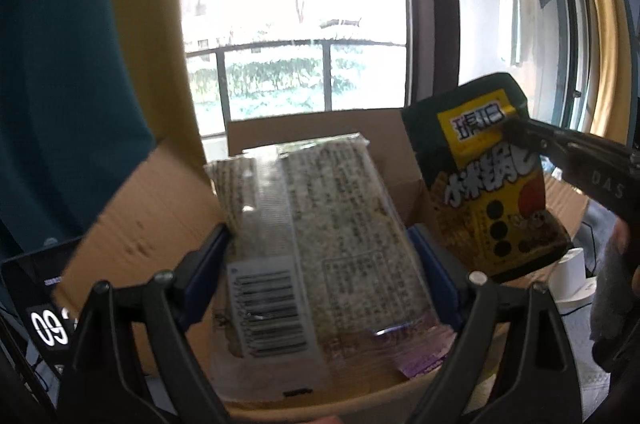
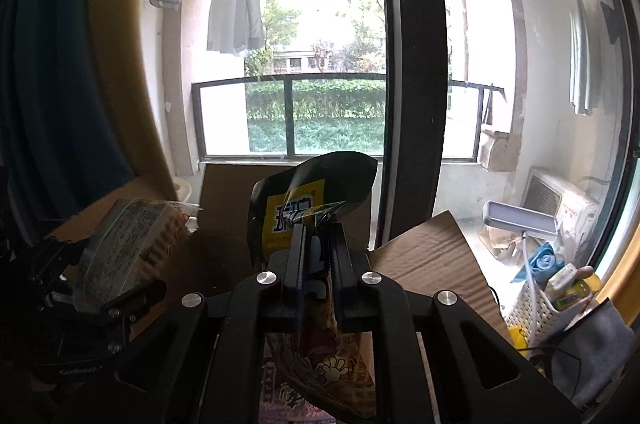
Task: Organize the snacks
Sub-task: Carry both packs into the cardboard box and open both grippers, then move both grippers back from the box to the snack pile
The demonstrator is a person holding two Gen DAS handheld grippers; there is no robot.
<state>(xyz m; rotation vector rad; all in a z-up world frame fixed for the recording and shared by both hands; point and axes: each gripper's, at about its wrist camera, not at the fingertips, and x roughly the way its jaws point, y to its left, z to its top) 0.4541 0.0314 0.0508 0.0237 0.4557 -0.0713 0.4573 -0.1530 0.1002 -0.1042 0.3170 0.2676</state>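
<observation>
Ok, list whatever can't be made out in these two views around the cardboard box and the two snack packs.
- Cardboard box interior: both views, blocked by the packs and gripper bodies.
- Clear-wrapped snack pack front: left wrist view shows only the back label, print blurred.
- Green-and-yellow snack bag lower half: right wrist view, hidden behind the right gripper.
- Left gripper fingertips: covered by the pack.

Open cardboard box [image 1: 132, 224] below, upright flaps [image 2: 432, 256] walling left, far and right sides, clear-wrapped packet [image 1: 320, 244] and green-yellow pouch [image 1: 488, 183] crowding the opening, narrow gap between them, white basket [image 2: 536, 308] just right.
</observation>
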